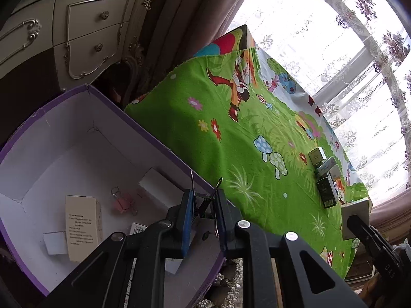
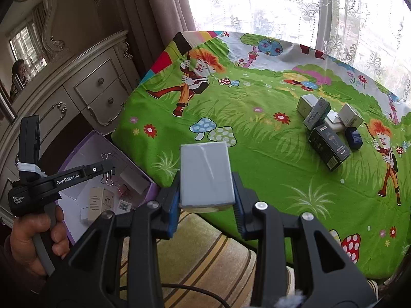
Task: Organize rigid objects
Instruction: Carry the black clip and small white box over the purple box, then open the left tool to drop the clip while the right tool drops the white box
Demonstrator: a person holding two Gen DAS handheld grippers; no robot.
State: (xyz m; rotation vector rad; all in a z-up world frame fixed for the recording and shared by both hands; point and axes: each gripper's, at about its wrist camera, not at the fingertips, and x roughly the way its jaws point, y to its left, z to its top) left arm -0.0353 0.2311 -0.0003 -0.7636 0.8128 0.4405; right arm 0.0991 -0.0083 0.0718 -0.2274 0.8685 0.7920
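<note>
A dark binder clip [image 1: 205,202] is pinched by the left gripper [image 1: 204,215] over the purple box [image 1: 143,128] beside the table's edge. A grey box [image 2: 206,174], possibly plastic-wrapped, is clamped by the right gripper [image 2: 206,195] above the table's near edge.

Both wrist cameras look steeply down along their jaws: left close over the purple box [image 1: 77,138], right over the counter [image 2: 257,154] edge; both show box and counter

Black left gripper [image 1: 203,209], blue-padded jaws, silver screws.
</note>
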